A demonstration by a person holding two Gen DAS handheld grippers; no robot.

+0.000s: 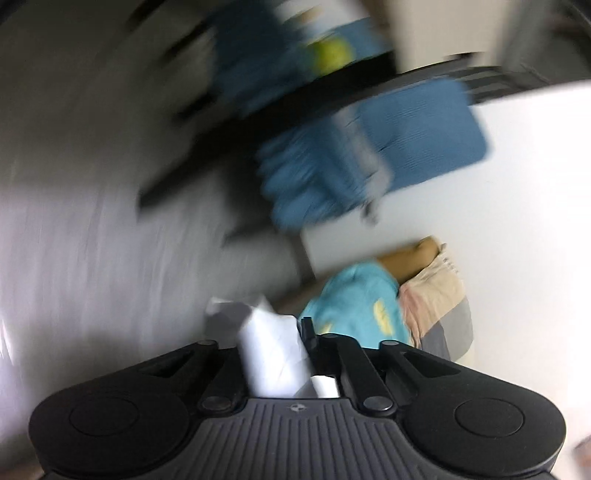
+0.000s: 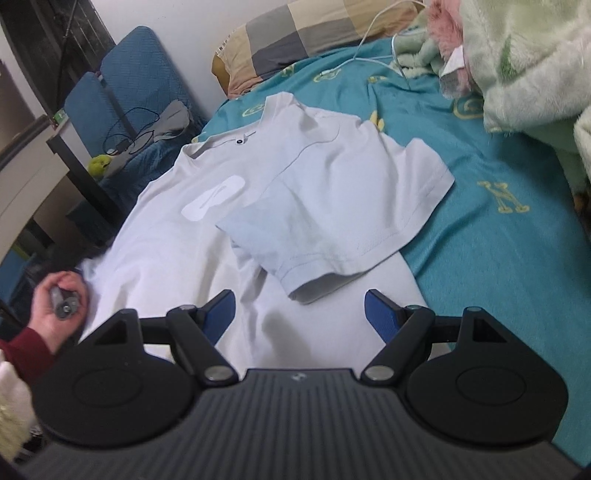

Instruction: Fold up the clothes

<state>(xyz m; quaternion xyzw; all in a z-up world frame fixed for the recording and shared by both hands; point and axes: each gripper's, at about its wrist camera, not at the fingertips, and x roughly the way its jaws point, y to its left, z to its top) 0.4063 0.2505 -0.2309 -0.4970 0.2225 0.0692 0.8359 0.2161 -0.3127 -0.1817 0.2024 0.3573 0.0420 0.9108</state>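
1. Shirt (image 2: 258, 206): white T-shirt lies spread on the bed (image 2: 498, 240), on a teal sheet with yellow motifs. Collar points toward the checked pillow (image 2: 295, 26); one sleeve is folded inward across the chest.
2. In the right wrist view we see the right gripper (image 2: 299, 314) with its blue-padded fingers (image 2: 221, 310) wide apart, holding nothing, poised over the lower part of the shirt.
3. In the left wrist view, heavily blurred, we see the left gripper (image 1: 275, 354) clamped on a bunch of white shirt fabric (image 1: 269, 354).
4. We see the left hand (image 2: 59, 306) at the shirt's left edge, off the side of the bed.
5. Blue chair (image 2: 140, 92) stands beside the bed; fuzzy green blanket (image 2: 524, 66) is heaped at the far right.
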